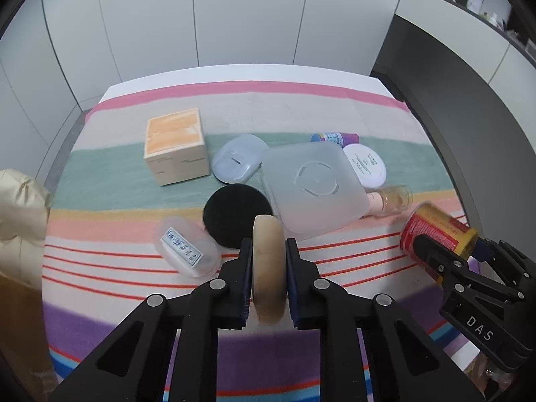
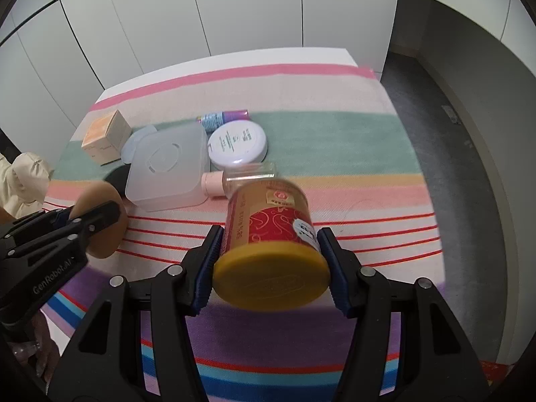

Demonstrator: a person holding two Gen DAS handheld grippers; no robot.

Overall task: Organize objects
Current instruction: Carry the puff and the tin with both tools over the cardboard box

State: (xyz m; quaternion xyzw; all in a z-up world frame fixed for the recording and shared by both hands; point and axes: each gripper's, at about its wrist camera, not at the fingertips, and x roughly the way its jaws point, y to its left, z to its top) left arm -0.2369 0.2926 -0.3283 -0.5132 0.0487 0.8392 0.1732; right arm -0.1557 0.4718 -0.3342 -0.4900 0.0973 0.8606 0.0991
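Striped cloth [image 1: 301, 107] fills mid-frame in both wrist views. On it, centre frame: clear square box [image 1: 313, 187], tan carton [image 1: 176, 145] upper left of it, white round tin [image 1: 366, 164] to its right. My right gripper [image 2: 271, 261] clamps the red can with yellow lid [image 2: 269, 234], lower centre. My left gripper [image 1: 269, 268] pinches the beige puff [image 1: 268, 268] edge-on, lower centre.

Black pad [image 1: 234, 216] partly hidden; can [image 1: 435, 234] blurred.
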